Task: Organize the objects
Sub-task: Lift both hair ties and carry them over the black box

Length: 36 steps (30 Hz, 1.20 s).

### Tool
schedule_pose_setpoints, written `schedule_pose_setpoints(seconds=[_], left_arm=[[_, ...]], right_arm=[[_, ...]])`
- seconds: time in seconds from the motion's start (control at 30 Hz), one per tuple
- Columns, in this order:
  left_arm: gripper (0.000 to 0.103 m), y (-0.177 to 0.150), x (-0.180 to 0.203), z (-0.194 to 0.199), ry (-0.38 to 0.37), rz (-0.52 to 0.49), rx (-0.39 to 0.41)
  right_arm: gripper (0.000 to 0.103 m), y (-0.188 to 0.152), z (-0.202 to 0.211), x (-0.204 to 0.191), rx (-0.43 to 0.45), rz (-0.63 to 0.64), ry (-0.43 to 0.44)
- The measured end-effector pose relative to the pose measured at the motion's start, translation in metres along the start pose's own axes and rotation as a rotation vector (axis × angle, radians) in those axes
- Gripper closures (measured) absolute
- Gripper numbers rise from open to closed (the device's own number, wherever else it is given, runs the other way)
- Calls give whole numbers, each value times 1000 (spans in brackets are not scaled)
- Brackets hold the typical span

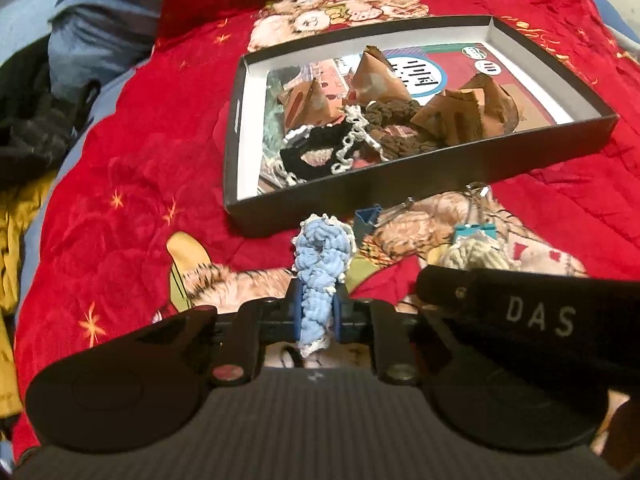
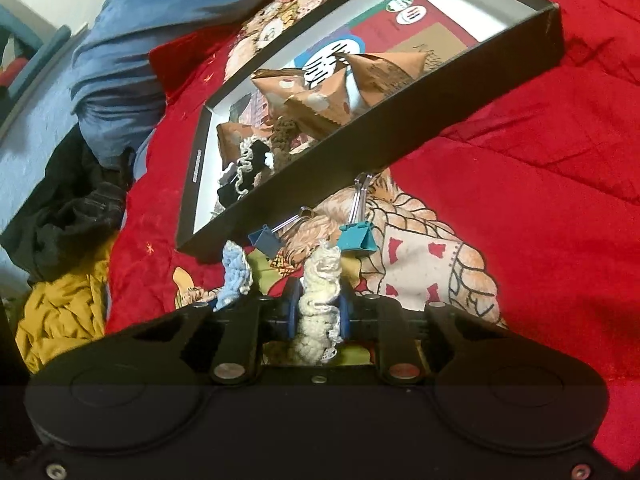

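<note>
My left gripper (image 1: 317, 308) is shut on a light blue crocheted scrunchie (image 1: 322, 248), which sticks up between the blue pads just above the red quilt. My right gripper (image 2: 320, 304) is shut on a cream crocheted scrunchie (image 2: 324, 272); the blue scrunchie (image 2: 236, 272) shows to its left. Just beyond both stands a shallow black box (image 1: 360, 200), also seen from the right wrist (image 2: 360, 152). It holds brown pyramid packets (image 1: 372, 76), a black scrunchie (image 1: 316, 156) and a brown one (image 1: 400, 136). A blue binder clip (image 2: 266, 240) and a teal binder clip (image 2: 356, 238) lie on the quilt by the box's near wall.
Everything rests on a red quilt (image 1: 140, 160) with cartoon prints. Blue bedding (image 1: 120, 12) is bunched at the far left, dark clothes (image 1: 36, 120) and a yellow garment (image 2: 60, 312) lie off the quilt's left edge. Open quilt stretches to the right of the box (image 2: 540, 200).
</note>
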State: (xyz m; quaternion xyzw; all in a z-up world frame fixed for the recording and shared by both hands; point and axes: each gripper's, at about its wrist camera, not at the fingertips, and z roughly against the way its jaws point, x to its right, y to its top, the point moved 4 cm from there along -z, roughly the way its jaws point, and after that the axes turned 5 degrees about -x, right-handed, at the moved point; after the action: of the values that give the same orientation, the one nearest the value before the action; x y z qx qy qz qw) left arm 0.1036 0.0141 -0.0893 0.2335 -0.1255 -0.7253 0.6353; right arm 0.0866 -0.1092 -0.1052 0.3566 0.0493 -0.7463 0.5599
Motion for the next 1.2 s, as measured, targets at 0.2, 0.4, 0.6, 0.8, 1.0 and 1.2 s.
schedule_pose_setpoints(seconds=[0.2, 0.4, 0.6, 0.8, 1.0, 1.2], left_arm=[[86, -2, 5, 7, -17, 29, -19], [86, -2, 4, 17, -81, 68, 19], [86, -1, 1, 42, -119, 103, 125], [86, 2, 4, 49, -133, 97, 163], [86, 3, 4, 54, -148, 103, 180], [84, 2, 2, 59, -169, 121, 191]], right_arm=[[83, -1, 10, -2, 30, 6, -2], [83, 0, 21, -6, 75, 23, 16], [83, 5, 35, 2, 110, -50, 91], [84, 12, 52, 6, 130, -61, 155], [83, 11, 57, 6, 119, -48, 160], [83, 9, 59, 0, 132, -11, 159]])
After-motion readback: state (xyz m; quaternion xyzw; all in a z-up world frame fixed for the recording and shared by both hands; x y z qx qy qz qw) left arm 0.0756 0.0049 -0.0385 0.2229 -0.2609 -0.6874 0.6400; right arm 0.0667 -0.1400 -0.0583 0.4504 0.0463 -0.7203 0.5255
